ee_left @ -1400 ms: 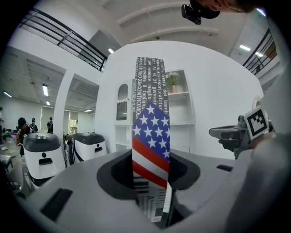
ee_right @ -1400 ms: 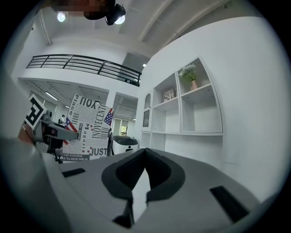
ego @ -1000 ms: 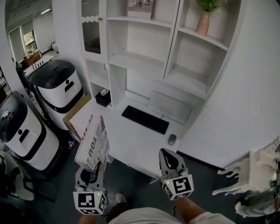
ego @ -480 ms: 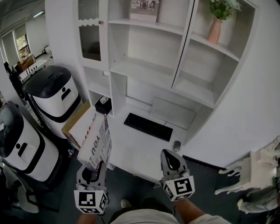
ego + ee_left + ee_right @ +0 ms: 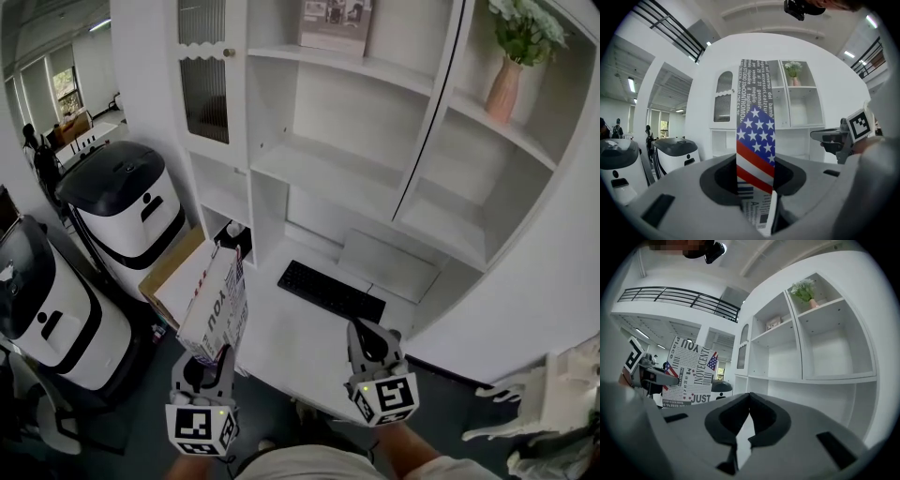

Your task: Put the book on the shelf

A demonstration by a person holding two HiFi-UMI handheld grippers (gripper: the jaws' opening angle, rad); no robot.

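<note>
Book in transit: the left gripper (image 5: 210,364) clamps its jaws on the lower edge of the book (image 5: 217,302). It holds the book upright and slightly tilted above the near left corner of the white counter (image 5: 281,342). The stars-and-stripes spine faces that gripper, and the printed cover is turned right. The right gripper (image 5: 368,336) hovers over the counter's near edge with its jaws pressed together, tips touching. A black keyboard (image 5: 331,292) lies farther back on the counter. Beyond it rises the white shelf (image 5: 370,178), with a pink vase (image 5: 503,87) at far right.
</note>
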